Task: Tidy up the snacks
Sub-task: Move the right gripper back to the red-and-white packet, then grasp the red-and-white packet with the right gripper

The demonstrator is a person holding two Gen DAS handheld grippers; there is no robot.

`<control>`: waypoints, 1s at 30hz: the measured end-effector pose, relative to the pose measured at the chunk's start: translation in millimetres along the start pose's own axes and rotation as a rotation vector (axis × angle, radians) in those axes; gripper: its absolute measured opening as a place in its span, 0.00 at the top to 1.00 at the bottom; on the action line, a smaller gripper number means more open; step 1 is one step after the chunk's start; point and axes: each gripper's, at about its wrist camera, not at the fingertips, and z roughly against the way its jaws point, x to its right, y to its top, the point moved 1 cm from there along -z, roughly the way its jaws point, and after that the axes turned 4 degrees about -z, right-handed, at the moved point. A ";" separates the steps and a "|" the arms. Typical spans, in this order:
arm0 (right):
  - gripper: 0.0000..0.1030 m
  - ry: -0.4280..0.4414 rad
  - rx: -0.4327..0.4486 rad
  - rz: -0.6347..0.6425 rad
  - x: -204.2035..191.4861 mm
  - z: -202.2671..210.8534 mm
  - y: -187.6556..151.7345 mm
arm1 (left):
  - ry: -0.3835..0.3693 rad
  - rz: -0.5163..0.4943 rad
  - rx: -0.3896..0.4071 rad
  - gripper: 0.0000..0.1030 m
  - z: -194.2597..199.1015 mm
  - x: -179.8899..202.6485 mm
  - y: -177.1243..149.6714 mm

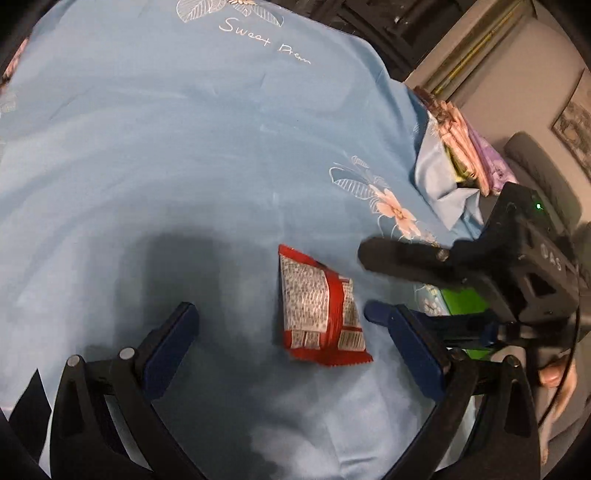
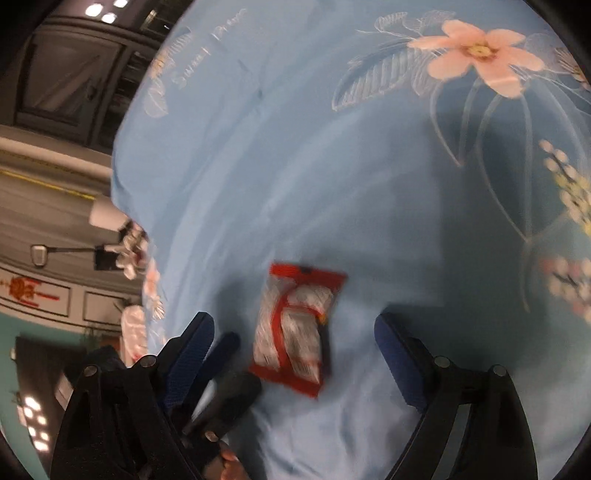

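A red snack packet [image 1: 320, 310] lies flat, printed back up, on the light blue flowered cloth [image 1: 184, 147]. My left gripper [image 1: 291, 332] is open, its blue pads on either side of the packet, just above the cloth. My right gripper [image 1: 369, 280] comes in from the right in the left wrist view, open, its fingertips next to the packet's right edge. In the right wrist view the packet [image 2: 295, 328] lies between the open right gripper [image 2: 295, 332] pads, blurred. The left gripper's fingers [image 2: 221, 354] show at lower left there.
A stack of pink, purple and green snack packets [image 1: 465, 147] sits at the cloth's right edge. A green box [image 1: 461, 299] shows under the right gripper. Beyond the cloth's edge are dark furniture [image 1: 388, 22] and a room wall [image 2: 37, 221].
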 end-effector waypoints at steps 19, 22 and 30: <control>0.69 0.092 -0.043 0.013 10.7 -18.7 -2.2 | -0.138 0.011 -0.103 0.57 -14.5 -1.3 -0.7; 0.70 0.078 -0.020 0.020 8.3 -18.1 -2.7 | -0.107 -0.004 -0.097 0.57 -13.3 3.0 -1.2; 0.72 0.102 0.022 0.037 5.1 -9.5 -3.2 | -0.140 0.014 -0.115 0.69 -10.5 6.0 2.2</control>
